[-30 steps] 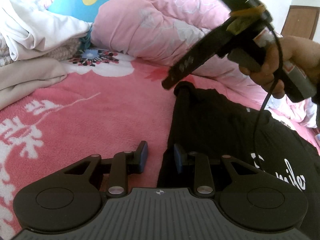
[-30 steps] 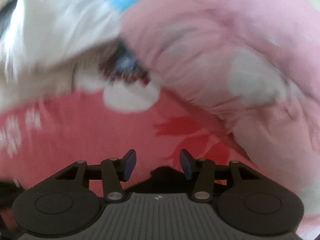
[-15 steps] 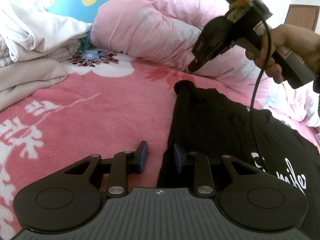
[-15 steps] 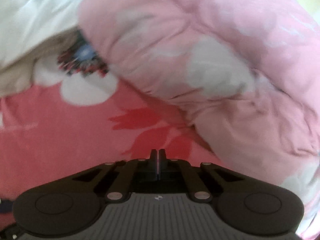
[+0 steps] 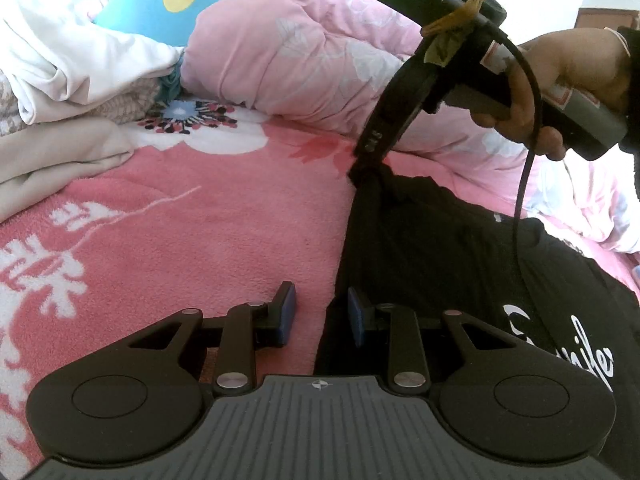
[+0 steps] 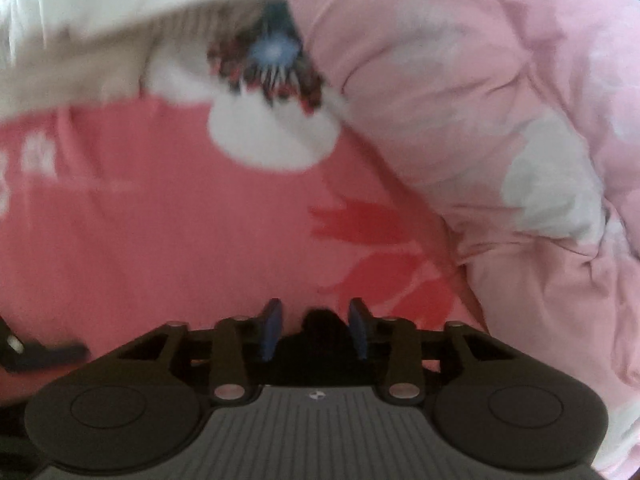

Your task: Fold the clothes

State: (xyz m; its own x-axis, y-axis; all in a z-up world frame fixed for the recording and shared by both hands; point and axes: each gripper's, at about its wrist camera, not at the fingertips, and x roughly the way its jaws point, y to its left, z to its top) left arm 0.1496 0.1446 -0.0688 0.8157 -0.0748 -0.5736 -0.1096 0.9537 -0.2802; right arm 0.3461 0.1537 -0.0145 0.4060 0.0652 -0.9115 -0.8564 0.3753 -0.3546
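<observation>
Leftmost: white and beige clothes pile (image 5: 60, 92); pink floral blanket (image 5: 192, 224); left gripper (image 5: 318, 314), fingers parted at black T-shirt (image 5: 440, 248) edge; right gripper (image 6: 314, 328), fingers parted around shirt corner; pink quilt (image 5: 304, 52); wooden door (image 5: 608, 20).

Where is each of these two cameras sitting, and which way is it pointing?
Left wrist: sits on the left gripper, looking forward across the pink blanket and black shirt; its open jaws, the right gripper and the right hand show.
Right wrist: sits on the right gripper, low over the shirt's corner, facing the pink quilt; its open jaws show.
Shared: the blanket's white flower, the quilt, the shirt.
</observation>
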